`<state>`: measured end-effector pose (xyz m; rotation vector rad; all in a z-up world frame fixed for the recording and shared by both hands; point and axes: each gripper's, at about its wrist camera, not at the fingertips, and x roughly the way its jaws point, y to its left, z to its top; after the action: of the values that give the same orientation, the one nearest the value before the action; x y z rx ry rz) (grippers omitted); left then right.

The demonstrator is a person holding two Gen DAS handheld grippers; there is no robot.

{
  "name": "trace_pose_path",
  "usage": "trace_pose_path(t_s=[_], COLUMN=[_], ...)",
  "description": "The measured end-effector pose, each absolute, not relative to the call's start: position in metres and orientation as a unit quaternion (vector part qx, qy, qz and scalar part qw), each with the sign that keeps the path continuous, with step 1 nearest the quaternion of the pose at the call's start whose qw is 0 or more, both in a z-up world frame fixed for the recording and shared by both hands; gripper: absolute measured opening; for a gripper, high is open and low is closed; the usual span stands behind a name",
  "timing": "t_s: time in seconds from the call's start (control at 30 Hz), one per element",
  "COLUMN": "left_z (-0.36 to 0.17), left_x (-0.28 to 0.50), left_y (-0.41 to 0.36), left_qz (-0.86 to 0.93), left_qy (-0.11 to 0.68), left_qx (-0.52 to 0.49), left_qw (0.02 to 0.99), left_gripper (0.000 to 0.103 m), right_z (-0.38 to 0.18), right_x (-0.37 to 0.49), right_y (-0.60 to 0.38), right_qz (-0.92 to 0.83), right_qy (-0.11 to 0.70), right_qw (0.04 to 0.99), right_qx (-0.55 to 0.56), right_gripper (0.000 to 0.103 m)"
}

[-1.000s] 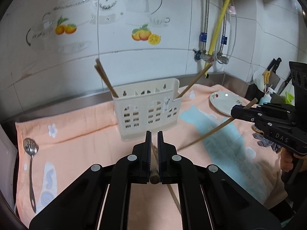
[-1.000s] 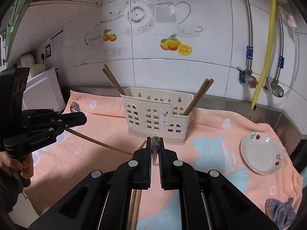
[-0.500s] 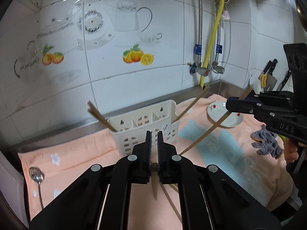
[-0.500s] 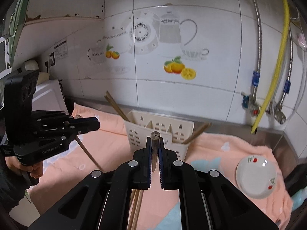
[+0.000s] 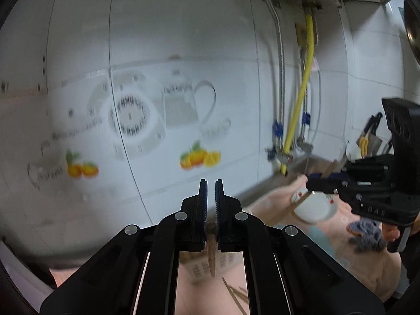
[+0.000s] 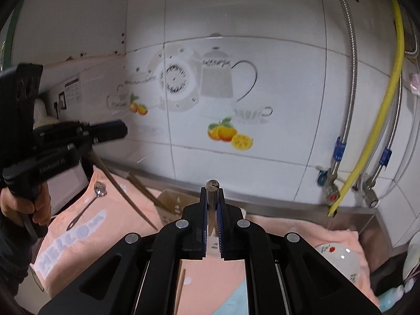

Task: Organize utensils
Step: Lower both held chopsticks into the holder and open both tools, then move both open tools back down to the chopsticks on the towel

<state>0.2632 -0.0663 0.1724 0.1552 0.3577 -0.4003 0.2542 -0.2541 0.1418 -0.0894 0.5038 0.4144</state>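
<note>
We hold a chopstick in each gripper. Our left gripper (image 5: 211,197) is nearly closed, its jaws clamped on the thick end of a chopstick (image 5: 211,256) far back between the fingers; the stick hangs down behind the fingers, its thin tip pointing at the blurred cream holder (image 5: 202,267) below. In the right wrist view we see the same left gripper (image 6: 115,131) at the left, with its chopstick (image 6: 123,191) slanting down toward the holder (image 6: 170,206).

Our right gripper (image 6: 212,202) is also nearly closed, its jaws pinching a second chopstick (image 6: 212,204) that stands almost upright between the fingers, its blunt top end poking just above the fingertips. From the left wrist view, the right gripper (image 5: 312,185) sits at the right edge, with its chopstick (image 5: 302,199) crossing in front of a small white plate (image 5: 319,207).

The holder stands on a peach towel (image 6: 110,220) on the bench, just beyond the right gripper's fingers, and dark chopsticks (image 6: 143,189) already lean out of its left side. A metal spoon (image 6: 89,204) lies on the towel to the left of the holder. The plate (image 6: 338,265) rests on the towel at the right, and a grey cloth (image 5: 367,236) lies near it. More loose chopsticks (image 5: 233,292) show on the towel under the left gripper. A yellow hose (image 6: 378,120) runs down the tiled wall.
</note>
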Motion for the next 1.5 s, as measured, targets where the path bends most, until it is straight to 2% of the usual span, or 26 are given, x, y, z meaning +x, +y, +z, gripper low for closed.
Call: trace_pose_path(t_s=[0.23,0.57,0.87,0.93,0.97,1.03,1.17,1.23,1.37,1.43,1.5], left_z=[0.19,0.136,0.12,0.121,0.122,0.124,0.125,0.122,0.112,0.103,0.095], left_x=[0.294,0.337,0.337,0.332,0.329,0.322,0.302,0.287,0.264,0.249,0.237], left_y=[-0.069,-0.053,-0.048,-0.046,-0.046,-0.044,-0.038,-0.036,-0.031,-0.028,-0.026], left_qz=[-0.168,-0.163,-0.167,-0.165,-0.163,-0.16,-0.157,-0.155,-0.153,-0.149,-0.143], left_qy=[0.151,0.218,0.236,0.234,0.231,0.227,0.219,0.217,0.22,0.222,0.224], left_qx=[0.078,0.038,0.03,0.03,0.032,0.032,0.025,0.024,0.02,0.02,0.023], left_qw=[0.971,0.961,0.957,0.958,0.959,0.96,0.963,0.964,0.963,0.963,0.964], left_gripper=[0.005,0.005,0.009,0.024,0.027,0.041,0.055,0.067,0.078,0.086,0.09], right_z=[0.148,0.101,0.08,0.081,0.082,0.085,0.091,0.092,0.086,0.082,0.076], right_x=[0.278,0.311,0.322,0.321,0.319,0.313,0.292,0.28,0.255,0.241,0.228], right_y=[-0.259,-0.252,-0.248,-0.249,-0.249,-0.252,-0.256,-0.257,-0.257,-0.255,-0.253], right_qz=[0.185,0.184,0.183,0.18,0.178,0.175,0.169,0.167,0.168,0.169,0.169], right_qy=[0.252,0.307,0.323,0.32,0.318,0.309,0.293,0.287,0.28,0.277,0.275], right_qw=[0.949,0.933,0.928,0.93,0.931,0.934,0.94,0.942,0.944,0.945,0.945], right_qx=[-0.044,-0.044,-0.037,-0.037,-0.037,-0.037,-0.041,-0.043,-0.046,-0.049,-0.051], right_gripper=[0.006,0.006,0.007,0.011,0.012,0.02,0.03,0.038,0.048,0.051,0.058])
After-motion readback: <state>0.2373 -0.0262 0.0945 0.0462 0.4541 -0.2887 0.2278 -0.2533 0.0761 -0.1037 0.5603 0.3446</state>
